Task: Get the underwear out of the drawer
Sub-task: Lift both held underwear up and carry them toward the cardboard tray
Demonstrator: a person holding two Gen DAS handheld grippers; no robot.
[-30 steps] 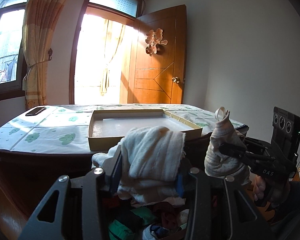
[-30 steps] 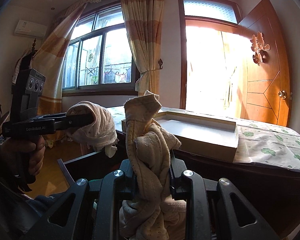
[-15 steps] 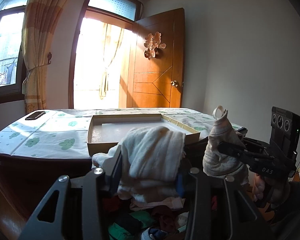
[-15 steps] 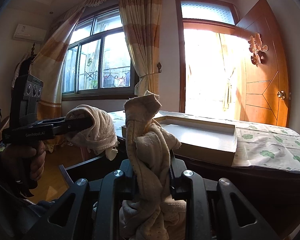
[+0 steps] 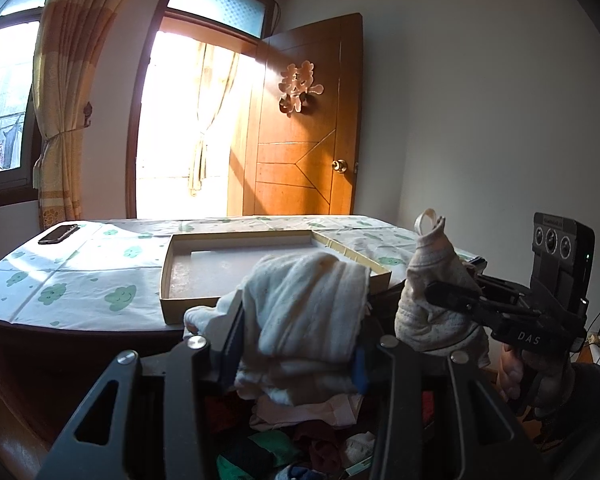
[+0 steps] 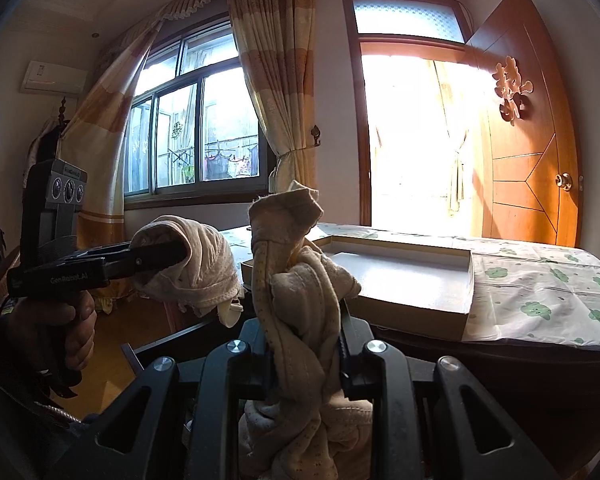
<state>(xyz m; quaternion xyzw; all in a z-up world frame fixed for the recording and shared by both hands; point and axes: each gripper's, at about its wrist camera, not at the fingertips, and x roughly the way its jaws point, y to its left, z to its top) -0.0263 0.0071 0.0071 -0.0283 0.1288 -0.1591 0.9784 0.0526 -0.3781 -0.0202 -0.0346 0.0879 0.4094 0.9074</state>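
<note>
Phone (image 5: 58, 234): lies flat at the far left of the counter (image 5: 80, 280), well apart from the work; no part in the task.
Left gripper (image 5: 296, 344): closed on a pale cream underwear bundle (image 5: 312, 308), folded over the jaws and raised above the drawer so it hangs free of the pile.
Drawer (image 5: 300, 452): open below both grippers; mixed red, green and dark garments remain inside.
Shallow box (image 5: 220, 268): open-topped, on the counter just behind the drawer; judged the likely drop place, hence both bundles are held facing it.
Right gripper (image 6: 304, 344): narrow, clamped on a beige dotted underwear piece (image 6: 296, 280) twisted upright between the jaws, its lower part trailing down.
Person's hands: one grips each handle, the left hand (image 6: 66, 324) visible from the right wrist view.
Task status: two pieces are out of the drawer; neither is set down yet.
Risk: the loose folds may slip if either grip relaxes before the box is reached.
</note>
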